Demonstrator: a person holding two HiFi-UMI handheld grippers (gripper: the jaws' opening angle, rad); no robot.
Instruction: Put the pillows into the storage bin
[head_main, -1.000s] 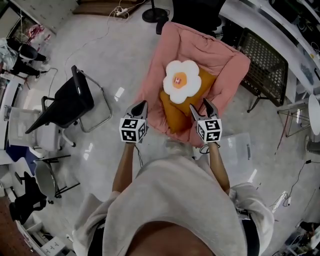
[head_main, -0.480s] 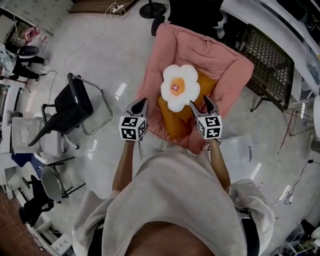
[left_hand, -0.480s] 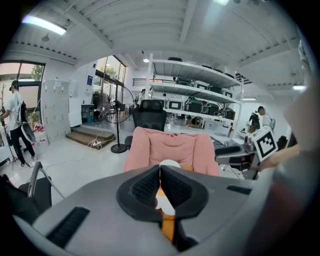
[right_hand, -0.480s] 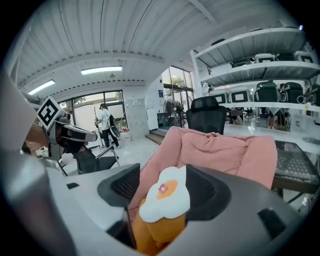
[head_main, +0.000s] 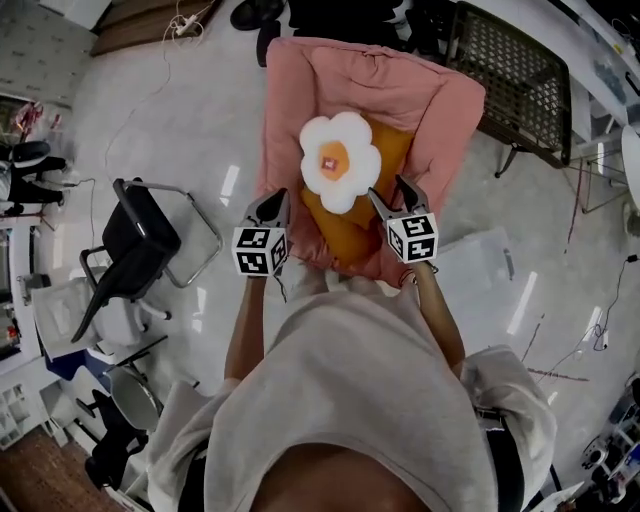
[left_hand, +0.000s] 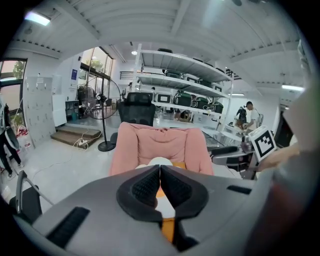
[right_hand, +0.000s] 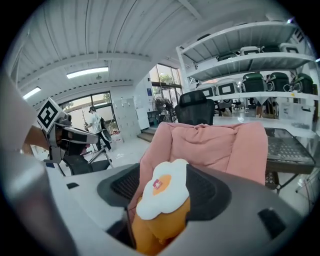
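Our right gripper (head_main: 388, 188) holds its jaws apart and empty beside the orange square pillow (head_main: 345, 232). A white fried-egg-shaped pillow (head_main: 340, 162) lies on top of it, both on the pink padded armchair's (head_main: 300, 90) seat. Our left gripper (head_main: 275, 197), jaws together, hovers at the seat's front left corner.

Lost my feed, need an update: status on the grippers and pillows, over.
Left gripper shut, right gripper open, both empty. Flower pillow atop orange pillow, on pink armchair. Nothing blocking.

Pale glossy floor (head_main: 200, 120) crossed by cables. Black office chair (head_main: 135, 235) parked left. White shelving (left_hand: 180, 75) stacked with equipment. Ceiling lit by strip light (right_hand: 90, 72).
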